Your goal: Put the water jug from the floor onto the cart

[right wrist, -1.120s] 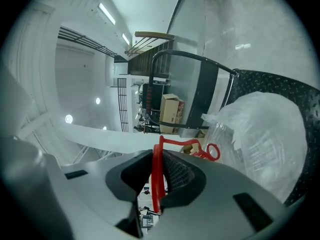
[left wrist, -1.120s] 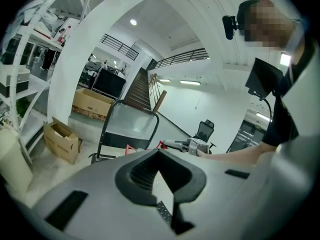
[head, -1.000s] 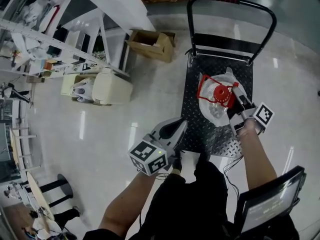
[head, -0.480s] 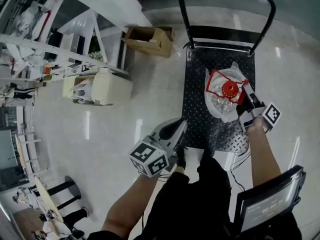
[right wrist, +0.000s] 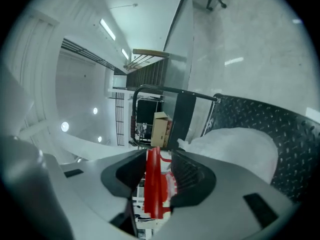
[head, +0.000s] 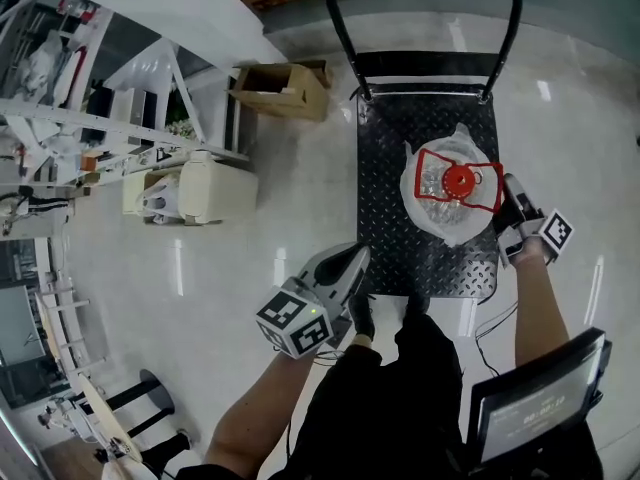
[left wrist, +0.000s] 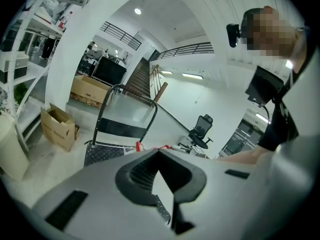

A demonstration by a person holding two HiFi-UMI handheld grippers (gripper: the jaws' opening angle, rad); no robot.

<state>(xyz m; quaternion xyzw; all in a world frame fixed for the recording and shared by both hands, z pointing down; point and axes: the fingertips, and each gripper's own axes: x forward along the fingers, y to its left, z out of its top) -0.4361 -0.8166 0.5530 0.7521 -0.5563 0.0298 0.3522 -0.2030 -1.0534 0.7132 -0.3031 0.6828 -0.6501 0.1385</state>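
Jug point(head: 450, 208) stands upright on cart point(head: 385, 218) deck, right of centre, red cap up. Wrapped in pale plastic.

Right hand-held gripper point(right wrist: 159, 156): at the jug's right side, jaws opening. Red handle point(right wrist: 152, 184) is between them, lying against one jaw with a gap to the other.

Left hand-held gripper point(left wrist: 158, 153): jaw tips together, nothing between. It hangs over the floor point(head: 300, 188) just off the cart's near left corner, apart from the jug.

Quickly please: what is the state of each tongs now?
Left tongs: closed, empty.
Right tongs: opening, red handle between them.
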